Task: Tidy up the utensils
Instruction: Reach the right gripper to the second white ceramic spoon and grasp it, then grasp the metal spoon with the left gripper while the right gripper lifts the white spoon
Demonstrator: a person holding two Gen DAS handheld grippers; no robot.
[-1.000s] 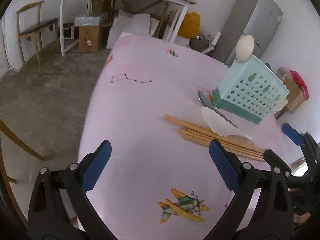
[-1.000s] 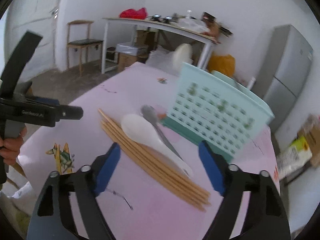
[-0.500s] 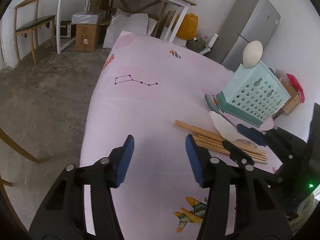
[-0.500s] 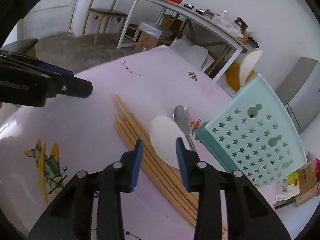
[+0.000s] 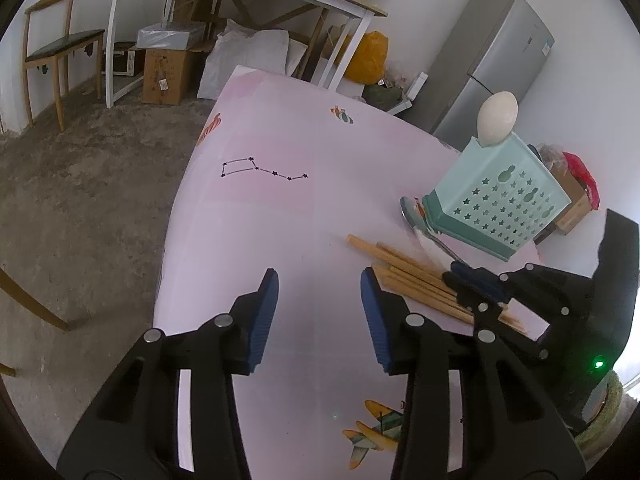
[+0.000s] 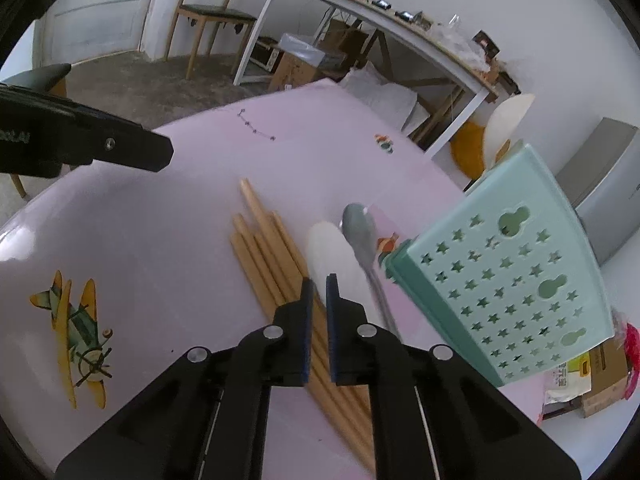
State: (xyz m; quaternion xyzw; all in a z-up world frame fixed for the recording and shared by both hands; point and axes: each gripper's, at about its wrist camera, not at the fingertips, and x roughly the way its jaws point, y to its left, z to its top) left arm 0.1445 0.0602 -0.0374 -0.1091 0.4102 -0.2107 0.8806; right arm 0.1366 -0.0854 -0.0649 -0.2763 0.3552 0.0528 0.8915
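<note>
Right gripper (image 6: 318, 292) nearly shut over the chopsticks (image 6: 272, 264), apparently pinching one; grip unconfirmed. Left gripper (image 5: 318, 312) closing, empty, above bare bench (image 5: 280, 208). Spoons (image 6: 356, 252) lie beside the caddy (image 6: 508, 292). Step: picking chopsticks. Next: lift, drop into caddy.

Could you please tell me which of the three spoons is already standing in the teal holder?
The white spoon whose bowl sticks up above the teal holder. The other white spoon and the metal spoon lie flat on the table beside the chopsticks.
</note>
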